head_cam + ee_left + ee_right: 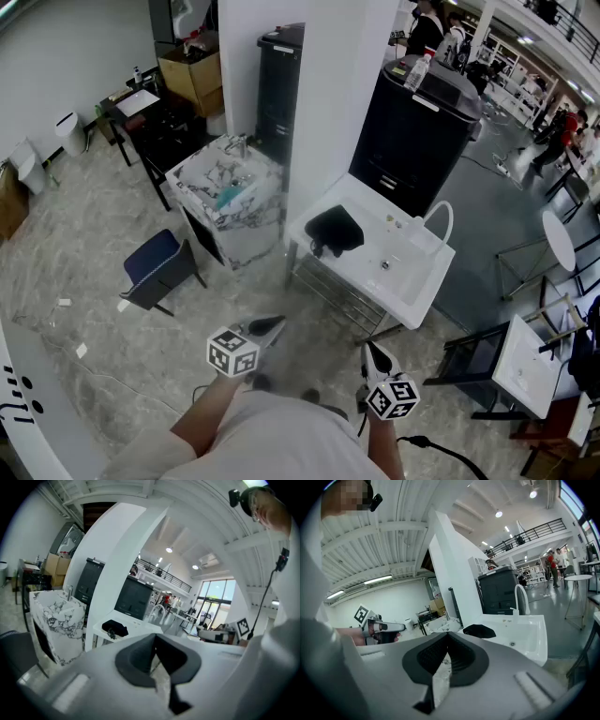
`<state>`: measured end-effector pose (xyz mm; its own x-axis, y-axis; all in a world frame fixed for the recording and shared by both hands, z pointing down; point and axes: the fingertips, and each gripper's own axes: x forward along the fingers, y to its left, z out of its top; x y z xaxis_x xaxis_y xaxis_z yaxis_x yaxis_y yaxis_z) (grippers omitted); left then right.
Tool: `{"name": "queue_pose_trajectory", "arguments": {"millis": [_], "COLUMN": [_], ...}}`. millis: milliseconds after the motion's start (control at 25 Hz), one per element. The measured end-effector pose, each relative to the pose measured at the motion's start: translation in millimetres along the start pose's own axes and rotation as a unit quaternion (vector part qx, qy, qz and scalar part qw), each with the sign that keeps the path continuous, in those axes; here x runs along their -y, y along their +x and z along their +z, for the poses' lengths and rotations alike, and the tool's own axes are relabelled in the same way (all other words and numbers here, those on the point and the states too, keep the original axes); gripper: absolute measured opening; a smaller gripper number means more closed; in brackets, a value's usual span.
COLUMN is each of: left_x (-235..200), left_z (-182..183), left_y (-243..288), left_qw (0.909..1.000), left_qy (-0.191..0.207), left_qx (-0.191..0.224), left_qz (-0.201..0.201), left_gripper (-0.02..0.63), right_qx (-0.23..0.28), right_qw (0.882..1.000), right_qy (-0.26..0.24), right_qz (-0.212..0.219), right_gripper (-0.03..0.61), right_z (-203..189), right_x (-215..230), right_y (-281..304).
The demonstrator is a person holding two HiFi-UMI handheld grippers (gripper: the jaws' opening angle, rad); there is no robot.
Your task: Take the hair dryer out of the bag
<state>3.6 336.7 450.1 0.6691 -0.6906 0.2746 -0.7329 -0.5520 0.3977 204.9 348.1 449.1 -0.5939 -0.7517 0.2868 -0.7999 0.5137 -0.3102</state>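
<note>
A black bag [333, 230] lies on the left end of a white sink counter [412, 281], well ahead of me. It also shows as a dark lump in the left gripper view [115, 628] and the right gripper view [479, 631]. No hair dryer can be made out. My left gripper [272, 326] and right gripper [372, 352] hover over the floor, short of the counter, both shut and empty. The jaws meet in the left gripper view [155, 636] and in the right gripper view [447, 635]. The left gripper [382, 629] also appears at the left of the right gripper view.
A marble-patterned basin unit [230, 187] stands left of the counter, with a white pillar [337, 84] behind. A black cabinet [417, 122] is beyond the sink and a blue chair [155, 267] on the floor at left. A curved faucet [441, 220] rises from the counter.
</note>
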Motion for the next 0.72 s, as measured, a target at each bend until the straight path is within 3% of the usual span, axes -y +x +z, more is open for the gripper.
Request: {"name": "queue_pose_trajectory", "arguments": {"millis": [720], "left_x": [-20.1], "left_z": [3.1], "left_y": [0.7], "left_qw": [0.9997], "left_qy": [0.003], "left_qx": [-0.008], "left_qz": [-0.022], "left_gripper": [-0.002], "right_qx": [0.001], "right_qw": [1.000], "right_qy": [0.008], "right_qz": [-0.013], "right_gripper": [0.005], "right_z": [-2.3], "right_x": [-10.2], "right_y": [18.0]}}
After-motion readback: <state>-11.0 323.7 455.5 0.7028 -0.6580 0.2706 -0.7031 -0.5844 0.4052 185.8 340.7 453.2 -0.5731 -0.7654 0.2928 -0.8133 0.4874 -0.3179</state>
